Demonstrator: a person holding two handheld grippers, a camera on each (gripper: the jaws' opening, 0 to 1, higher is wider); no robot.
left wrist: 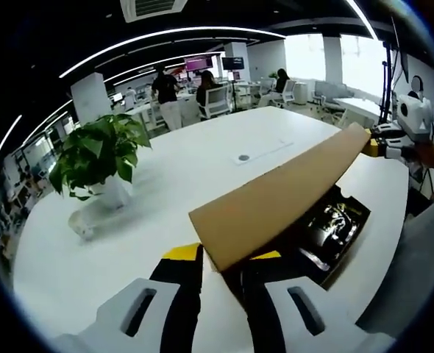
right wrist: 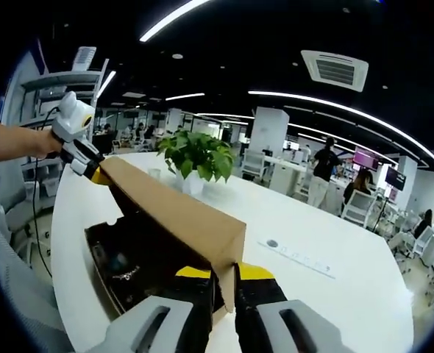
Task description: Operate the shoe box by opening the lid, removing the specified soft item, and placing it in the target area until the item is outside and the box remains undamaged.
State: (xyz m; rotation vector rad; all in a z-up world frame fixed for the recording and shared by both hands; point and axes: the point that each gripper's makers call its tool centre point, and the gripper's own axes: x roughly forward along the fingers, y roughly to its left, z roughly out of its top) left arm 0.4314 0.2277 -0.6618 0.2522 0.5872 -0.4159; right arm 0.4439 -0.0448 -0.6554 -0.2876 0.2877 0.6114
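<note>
Both grippers, left gripper (left wrist: 226,268) and right gripper (right wrist: 224,283), clench opposite corners of the lid (left wrist: 276,195); lift evenly so the shoe box (left wrist: 333,229) stays untorn

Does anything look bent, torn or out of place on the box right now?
Nothing stands out. The cardboard lid is raised flat, pinched at opposite corners by the left hand-held gripper and right hand-held gripper, above the open shoe box on the white table.

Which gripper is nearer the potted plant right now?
Left, as a judgement. The left gripper clamps the lid end nearer the potted plant; the right gripper clamps the opposite end.
</note>
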